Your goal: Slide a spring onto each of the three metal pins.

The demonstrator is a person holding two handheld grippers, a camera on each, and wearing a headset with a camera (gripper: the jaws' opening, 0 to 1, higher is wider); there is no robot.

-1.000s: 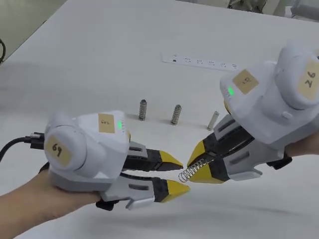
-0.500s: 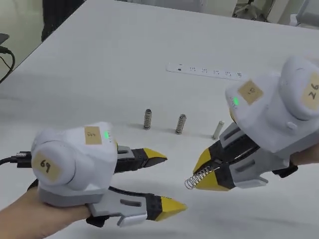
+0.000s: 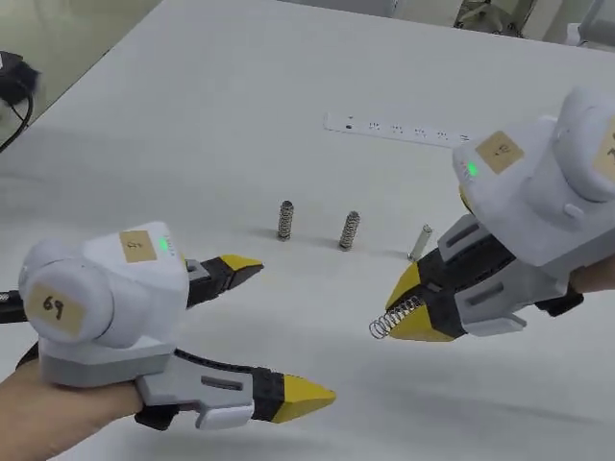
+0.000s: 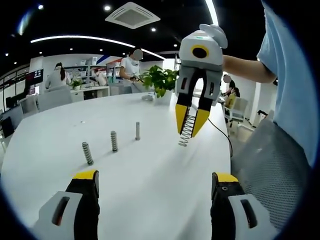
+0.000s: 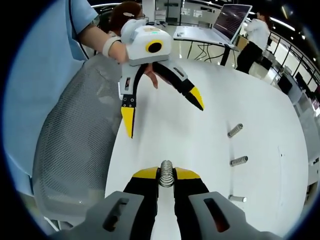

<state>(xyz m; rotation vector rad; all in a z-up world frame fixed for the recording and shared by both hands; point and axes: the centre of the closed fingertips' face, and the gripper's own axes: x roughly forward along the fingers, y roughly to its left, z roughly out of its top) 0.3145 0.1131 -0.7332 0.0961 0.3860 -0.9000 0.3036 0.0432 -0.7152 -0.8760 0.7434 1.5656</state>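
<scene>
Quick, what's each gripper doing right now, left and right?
Left gripper: open, holding nothing.
Right gripper: shut on a spring.

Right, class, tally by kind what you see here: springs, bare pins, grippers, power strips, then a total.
springs: 3
bare pin: 1
grippers: 2, the left gripper and the right gripper
power strip: 1
total: 7

Bright, even indoor light over my white bench.
Ceiling strip lights (image 4: 75, 38) glare in my left gripper view. Only faint, soft shadows lie on the table (image 3: 240, 106) under my left gripper (image 3: 290, 327) and right gripper (image 3: 402, 309). Both gripper views bow at the edges. The spring (image 3: 392, 317) looks sharp in the head view.
</scene>
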